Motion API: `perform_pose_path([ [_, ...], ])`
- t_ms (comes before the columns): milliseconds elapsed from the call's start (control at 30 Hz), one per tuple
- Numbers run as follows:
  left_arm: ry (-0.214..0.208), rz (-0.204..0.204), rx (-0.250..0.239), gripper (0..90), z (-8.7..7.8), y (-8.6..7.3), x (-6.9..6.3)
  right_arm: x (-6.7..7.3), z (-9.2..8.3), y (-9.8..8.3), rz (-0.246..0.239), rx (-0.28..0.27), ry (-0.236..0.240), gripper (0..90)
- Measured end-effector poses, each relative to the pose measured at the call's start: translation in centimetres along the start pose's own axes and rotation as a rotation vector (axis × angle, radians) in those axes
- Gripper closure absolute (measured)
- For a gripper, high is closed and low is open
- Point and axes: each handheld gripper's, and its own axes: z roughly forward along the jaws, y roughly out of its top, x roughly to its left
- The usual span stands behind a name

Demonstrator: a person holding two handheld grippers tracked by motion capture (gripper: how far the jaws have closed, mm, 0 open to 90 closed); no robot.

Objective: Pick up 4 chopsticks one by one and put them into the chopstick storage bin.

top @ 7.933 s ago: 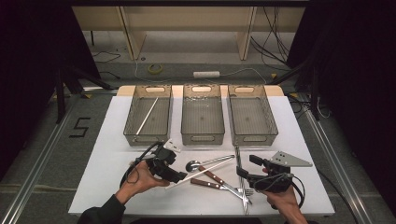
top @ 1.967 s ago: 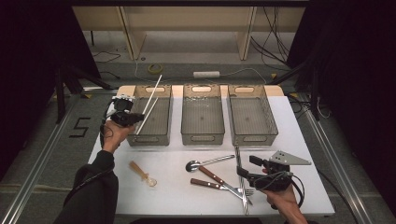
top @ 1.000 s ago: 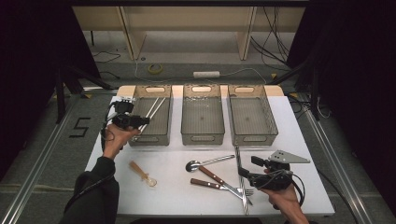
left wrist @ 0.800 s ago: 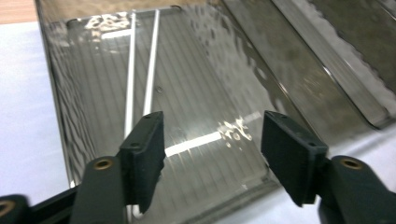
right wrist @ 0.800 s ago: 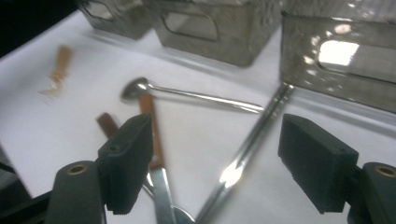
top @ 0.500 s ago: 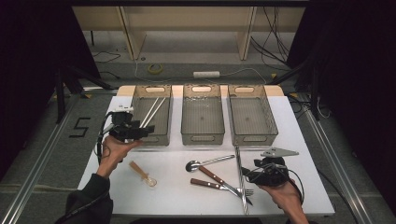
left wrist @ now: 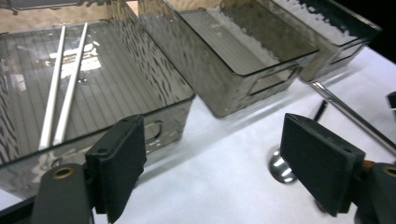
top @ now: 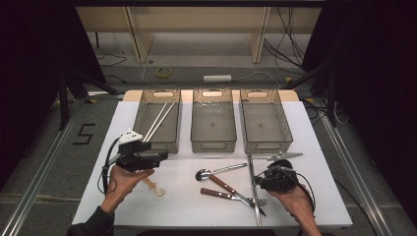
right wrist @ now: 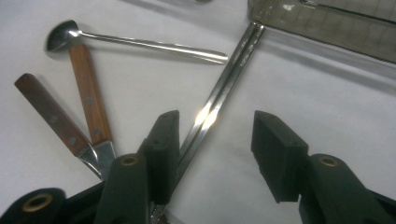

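Two pale chopsticks (top: 158, 120) lie in the left smoky plastic bin (top: 139, 115), also seen as chopsticks (left wrist: 70, 88) in the left gripper view. My left gripper (top: 162, 155) hovers just in front of that bin; its jaws have just been opening and stand wide with nothing between them (left wrist: 222, 163). A pair of metal chopsticks (top: 253, 187) lies lengthwise on the white table. My right gripper (top: 259, 181) is down over them, jaws just closing. The metal chopsticks (right wrist: 219, 93) run between the pads, close beside the left finger (right wrist: 163, 140), with a clear gap to the other pad.
The middle bin (top: 213, 145) and right bin (top: 265, 145) stand in a row at the back. A steel spoon (top: 219, 171), a wooden-handled knife and fork (top: 223, 189) and a small wooden spoon (top: 152, 187) lie on the table (top: 196, 211).
The left gripper let the pale chopsticks drop into the left bin and drew back toward the person, jaws widening. The right gripper tipped down over the metal chopsticks and its jaws narrowed.
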Motion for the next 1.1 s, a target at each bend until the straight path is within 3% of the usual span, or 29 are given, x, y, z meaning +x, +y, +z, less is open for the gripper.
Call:
perform_pose_path([
  [100, 0.017, 0.024, -0.002, 21.1, -0.5, -1.1, -0.5, 0.1, 0.3, 0.1, -0.006, 0.026, 0.000, 57.5],
  [367, 0.001, 0.036, 0.016, 19.9, -0.9, -2.5, -1.4, 0.4, 0.7, 0.2, -0.002, 0.067, 0.003, 62.6],
  [633, 0.000, 0.079, 0.035, 18.3, -1.1, -3.1, -2.4, 0.5, 1.1, 0.2, 0.011, 0.099, 0.007, 68.1],
  [1100, -0.013, 0.084, 0.005, 17.6, -1.7, -3.6, -2.8, 0.5, 1.6, 0.2, 0.015, 0.132, 0.017, 72.3],
])
